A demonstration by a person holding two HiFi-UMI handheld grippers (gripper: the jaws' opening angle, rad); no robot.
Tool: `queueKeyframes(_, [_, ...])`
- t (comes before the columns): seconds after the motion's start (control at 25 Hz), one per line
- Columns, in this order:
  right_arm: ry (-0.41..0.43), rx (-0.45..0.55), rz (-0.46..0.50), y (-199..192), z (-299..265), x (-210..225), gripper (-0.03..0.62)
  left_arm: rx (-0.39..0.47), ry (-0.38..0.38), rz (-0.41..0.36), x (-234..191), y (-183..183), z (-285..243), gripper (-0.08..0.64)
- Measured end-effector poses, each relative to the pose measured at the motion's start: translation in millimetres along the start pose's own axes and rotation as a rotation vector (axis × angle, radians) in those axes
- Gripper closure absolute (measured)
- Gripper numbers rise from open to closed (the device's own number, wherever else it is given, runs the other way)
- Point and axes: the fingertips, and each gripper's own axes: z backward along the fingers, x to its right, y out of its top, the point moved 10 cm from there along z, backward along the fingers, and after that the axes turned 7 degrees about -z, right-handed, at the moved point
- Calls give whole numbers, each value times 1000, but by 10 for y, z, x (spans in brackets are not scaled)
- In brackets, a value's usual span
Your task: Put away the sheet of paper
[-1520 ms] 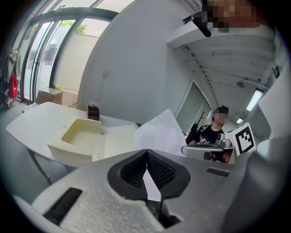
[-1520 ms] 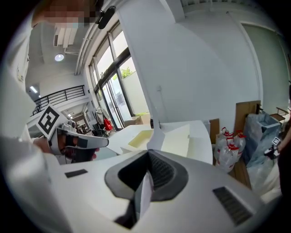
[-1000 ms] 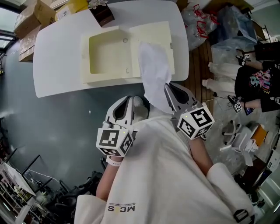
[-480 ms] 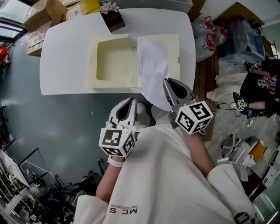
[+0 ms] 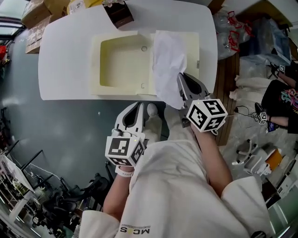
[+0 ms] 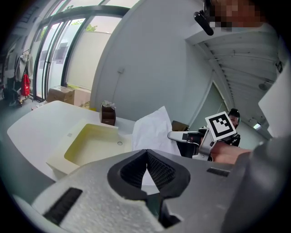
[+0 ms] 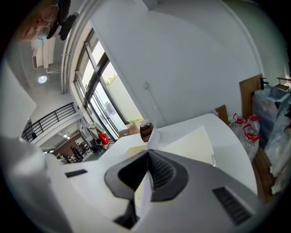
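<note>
A white sheet of paper hangs from my right gripper, which is shut on its near edge. The sheet droops over the flat lid of an open cream box on the white table. In the right gripper view the paper stands edge-on between the pads, with the lid beyond it. My left gripper is shut and empty, short of the table's near edge. From the left gripper view I see the box's hollow tray, the paper and the right gripper.
A small brown box stands at the table's far edge. Cardboard cartons lie beyond the far left corner. Bags and water bottles crowd the floor to the right, where a person sits. Racks stand at the lower left.
My right gripper has carried the paper forward, so the sheet now lies further over the box's lid. The left gripper has stayed roughly where it was, still shut.
</note>
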Motion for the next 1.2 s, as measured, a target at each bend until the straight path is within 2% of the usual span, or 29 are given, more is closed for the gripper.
queueKeyframes(0.16, [-46,-29,-28,-97,-201,203,577,-26,2,7,-32,-66,-191,534])
queueKeyframes(0.52, [-71,-105,-95,-256,-597,398,577,-78,11,35,-57,-240,-498,534])
queueKeyframes(0.8, [-57,-173,-142,-359,-924,421,577,-101,31,46,-89,-334,-629,534])
queueKeyframes(1.2, [-12,-203,-220,-540,-1396,213,577,-116,93,71,-270,-446,-614,534])
